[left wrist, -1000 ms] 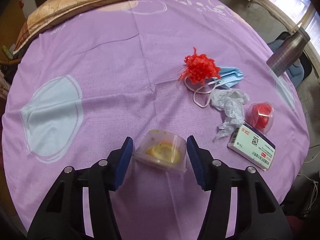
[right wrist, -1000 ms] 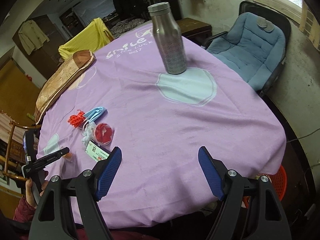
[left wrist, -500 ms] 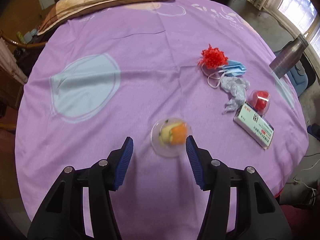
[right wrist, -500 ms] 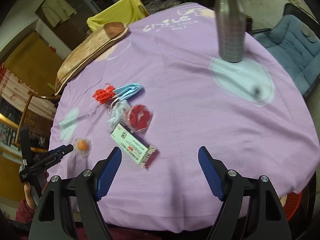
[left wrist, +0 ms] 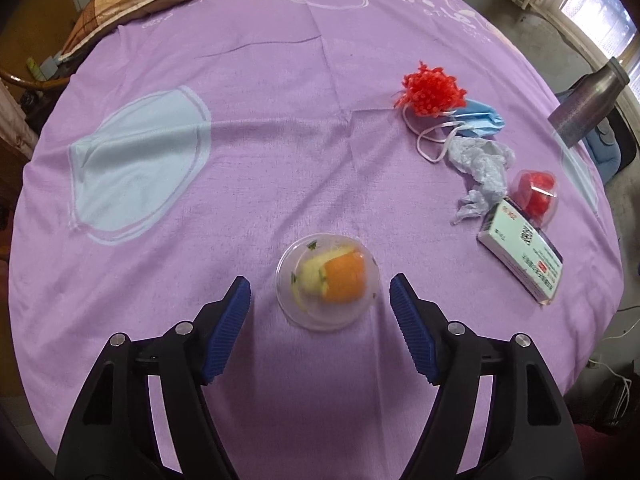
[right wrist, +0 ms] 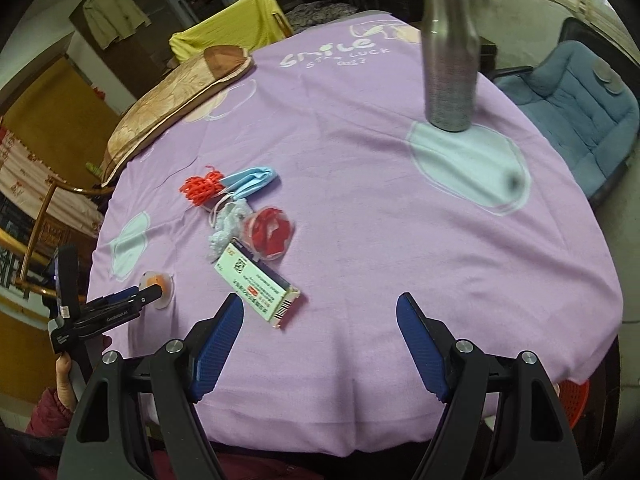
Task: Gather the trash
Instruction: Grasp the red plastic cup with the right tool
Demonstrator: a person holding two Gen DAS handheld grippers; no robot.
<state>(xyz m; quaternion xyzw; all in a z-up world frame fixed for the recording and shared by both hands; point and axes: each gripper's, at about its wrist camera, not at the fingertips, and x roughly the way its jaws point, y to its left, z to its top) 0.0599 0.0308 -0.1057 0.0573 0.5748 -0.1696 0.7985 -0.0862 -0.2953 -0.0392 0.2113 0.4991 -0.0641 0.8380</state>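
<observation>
Six bits of trash lie on the purple bench cloth (left wrist: pixel 280 140): a clear cup (left wrist: pixel 327 282) of orange and yellow scraps sits near the edge, apart from a loose cluster of red yarn (left wrist: pixel 432 94), blue mask (left wrist: pixel 482 120), crumpled tissue (left wrist: pixel 482 168), a red-filled cup (left wrist: pixel 536 196) and a white box (left wrist: pixel 520 258), these last all touching or just beside one another. Left tongs (left wrist: pixel 320 300) hang over the scrap cup with the jaws opening, one either side of it and neither pad touching, so nothing is held. Right tongs (right wrist: pixel 320 332) stand wide and empty above bare cloth, the box (right wrist: pixel 256 284) just beyond the left jaw. My read is that the step in hand is choosing and picking up a piece; next, the left tongs would need to drop lower and close on the cup's walls gently, as thin plastic may buckle or slip. Only the right view shows the person's hand (right wrist: pixel 64 372) gripping the left tool, the blue chair (right wrist: pixel 568 92), a red basket (right wrist: pixel 572 400) under the bench edge, and the steel bottle (right wrist: pixel 450 52) whole; the left view alone shows the cup's contents clearly
</observation>
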